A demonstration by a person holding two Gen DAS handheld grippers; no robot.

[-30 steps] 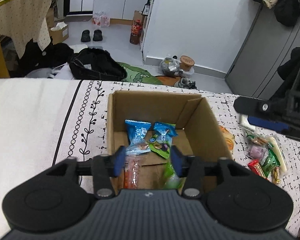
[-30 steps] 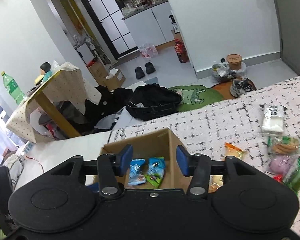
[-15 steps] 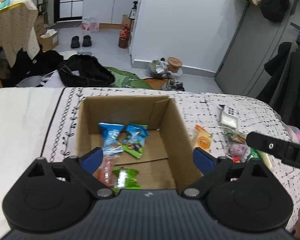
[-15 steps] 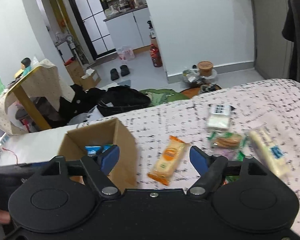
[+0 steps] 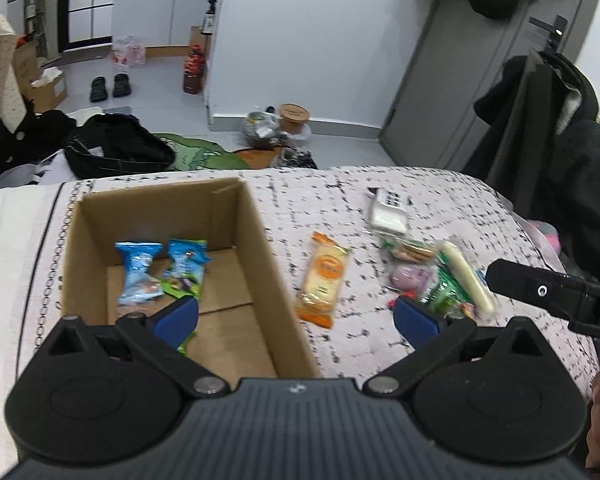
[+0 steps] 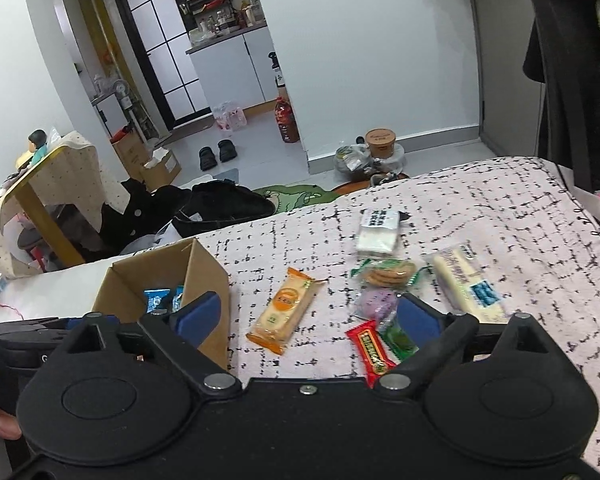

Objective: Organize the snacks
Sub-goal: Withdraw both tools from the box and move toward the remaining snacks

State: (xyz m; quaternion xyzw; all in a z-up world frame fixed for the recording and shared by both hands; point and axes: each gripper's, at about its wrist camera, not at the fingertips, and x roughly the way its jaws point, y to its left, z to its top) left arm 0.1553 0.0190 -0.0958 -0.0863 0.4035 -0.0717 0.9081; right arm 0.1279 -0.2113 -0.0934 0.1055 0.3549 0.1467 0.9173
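Note:
An open cardboard box (image 5: pixel 266 264) (image 6: pixel 206 268) sits on the patterned cloth and holds two blue snack packets (image 5: pixel 138 270) and a green one. An orange wafer packet (image 5: pixel 324 280) (image 6: pixel 286 310) lies just right of the box. Further right lies a cluster: biscuits (image 6: pixel 388 270), a purple sweet (image 6: pixel 374 302), a red bar (image 6: pixel 372 352), a green packet (image 6: pixel 398 338), a white stick packet (image 6: pixel 466 282) and a white packet (image 6: pixel 378 230). My left gripper (image 5: pixel 296 314) is open and empty above the box's right wall. My right gripper (image 6: pixel 306 314) is open and empty above the orange packet.
The cloth-covered surface (image 6: pixel 500 216) ends at the far edge, with the floor, a black bag (image 5: pixel 116 152) and shoes beyond. Dark coats (image 5: pixel 560 140) hang at the right. The right gripper's body (image 5: pixel 556 290) shows at the right of the left wrist view.
Both grippers have opened wide and swung right, from over the box toward the loose snacks. A green packet held by the left gripper a second ago now lies in the box.

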